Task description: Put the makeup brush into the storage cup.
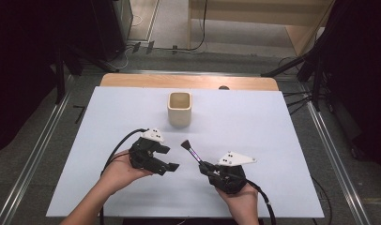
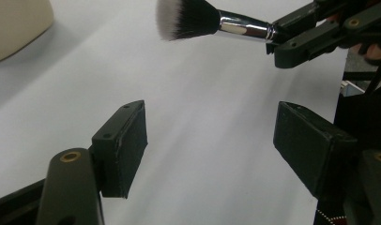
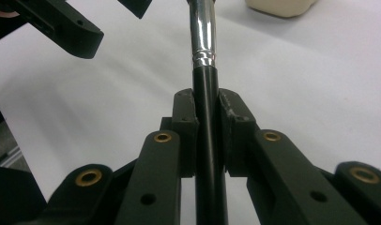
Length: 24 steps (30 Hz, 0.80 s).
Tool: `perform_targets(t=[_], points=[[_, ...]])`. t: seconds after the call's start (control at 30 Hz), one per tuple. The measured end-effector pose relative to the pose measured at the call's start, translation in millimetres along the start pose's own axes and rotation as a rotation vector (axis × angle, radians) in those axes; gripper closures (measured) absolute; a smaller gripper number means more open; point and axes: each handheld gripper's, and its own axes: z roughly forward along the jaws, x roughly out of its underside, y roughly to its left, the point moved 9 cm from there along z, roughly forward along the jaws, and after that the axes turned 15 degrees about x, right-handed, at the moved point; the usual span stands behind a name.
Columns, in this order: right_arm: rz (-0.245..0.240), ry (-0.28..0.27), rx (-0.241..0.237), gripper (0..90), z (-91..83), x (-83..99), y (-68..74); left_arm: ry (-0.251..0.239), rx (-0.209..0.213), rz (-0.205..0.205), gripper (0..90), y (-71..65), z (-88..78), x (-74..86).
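Observation:
A makeup brush (image 1: 193, 153) with a black handle, a silver ferrule and dark, white-tipped bristles is clamped in my right gripper (image 1: 204, 165), which is shut on the handle. The brush points up and left toward the cream cup (image 1: 179, 108). In the right gripper view the pads (image 3: 186, 117) press on both sides of the brush's handle (image 3: 206, 93). My left gripper (image 1: 170, 158) is held just left of the brush, open with nothing between its jaws. In the left gripper view my left gripper (image 2: 209, 140) has bare table between its pads, and the brush (image 2: 202, 21) sits ahead of it.
The white table sheet (image 1: 254, 126) covers most of the wooden table. The cup stands alone at the middle back. Dark stands and cables surround the table on the floor. A hand holds each gripper near the front edge.

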Motion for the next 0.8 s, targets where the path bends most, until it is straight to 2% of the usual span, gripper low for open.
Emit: perform_targets(t=[0.13, 0.27, 0.33, 0.37, 0.53, 0.57, 0.8], points=[[0.050, -0.018, -0.013, 79.3, 2.7, 5.7, 1.4, -0.011, 0.001, 0.000, 26.8, -0.4, -0.3, -1.0], [0.079, -0.034, -0.020, 79.3, 4.8, 9.5, 3.0, -0.019, 0.002, -0.003, 26.8, -0.7, 0.4, -1.1], [0.112, -0.042, -0.031, 79.3, 7.0, 11.3, 4.1, -0.020, 0.003, -0.005, 26.8, -1.1, 0.9, -0.8], [0.136, -0.049, -0.043, 79.3, 8.4, 12.3, 5.4, -0.024, 0.003, -0.005, 26.8, -1.2, 1.2, -1.0], [0.172, -0.075, -0.058, 79.3, 10.5, 12.7, 7.2, -0.048, 0.019, -0.018, 26.8, -3.6, 1.8, -2.7], [0.196, -0.084, -0.063, 79.3, 11.7, 13.2, 8.5, -0.057, 0.018, -0.022, 26.8, -4.1, 2.2, -3.4], [0.223, -0.107, -0.059, 79.3, 15.2, 15.2, 9.7, -0.075, 0.017, -0.026, 26.8, -5.5, 3.8, -4.8]])
